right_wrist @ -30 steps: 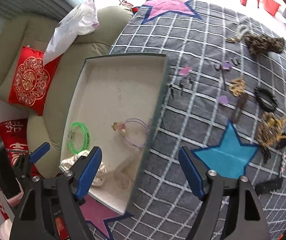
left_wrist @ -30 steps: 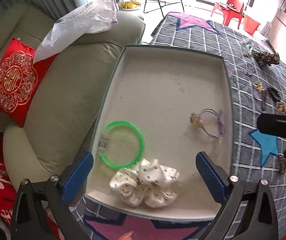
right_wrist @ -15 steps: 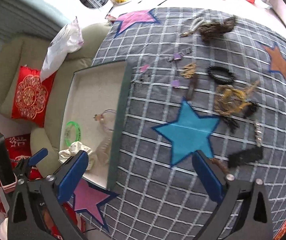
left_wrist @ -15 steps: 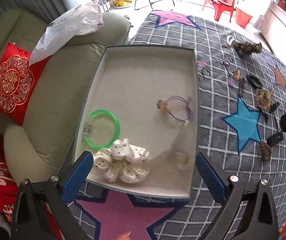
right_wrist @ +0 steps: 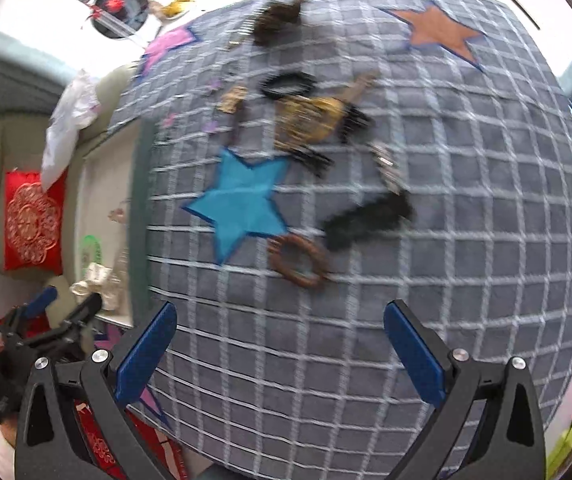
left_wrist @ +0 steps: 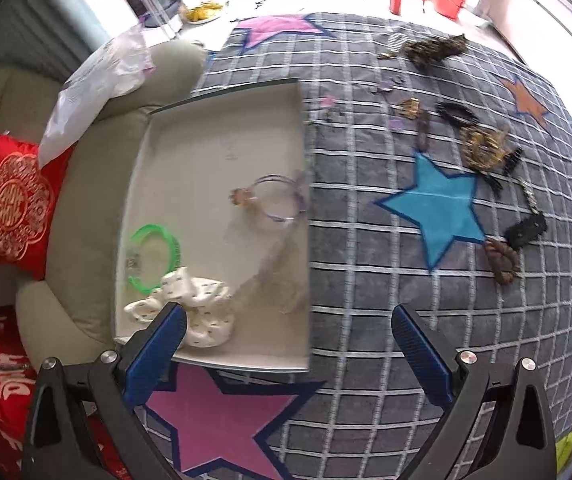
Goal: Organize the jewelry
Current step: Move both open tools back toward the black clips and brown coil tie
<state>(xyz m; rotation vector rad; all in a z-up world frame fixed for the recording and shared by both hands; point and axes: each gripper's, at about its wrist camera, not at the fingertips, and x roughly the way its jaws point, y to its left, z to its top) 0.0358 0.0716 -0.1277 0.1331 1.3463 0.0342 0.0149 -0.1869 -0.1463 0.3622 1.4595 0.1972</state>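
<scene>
Two hand-held grippers are hovering, pointing steeply down, over a grey checked cloth (left_wrist: 366,280) patterned with coloured stars. The left gripper (left_wrist: 286,344) is standing with its blue-padded jaws wide apart and nothing between them, above the near edge of a shallow white tray (left_wrist: 214,136) lying on the cloth beside a beige sofa (left_wrist: 82,200). Inside the tray, a green bangle (left_wrist: 154,258) is lying next to a white dotted scrunchie (left_wrist: 194,304), with a thin purple hair tie (left_wrist: 278,198) resting against the right wall. The right gripper (right_wrist: 280,344) is holding its jaws spread fully apart, having just been opening, with nothing between them, above bare cloth. Just ahead of it a brown ring-shaped hair tie (right_wrist: 298,260) is lying beside a blue star (right_wrist: 242,204), with a black clip (right_wrist: 366,220) close by. Farther off, a gold-and-black tangle of accessories (right_wrist: 314,120) and a black scrunchie (right_wrist: 286,84) are lying loose on the cloth, well apart from the tray. The right view is blurring with motion.
</scene>
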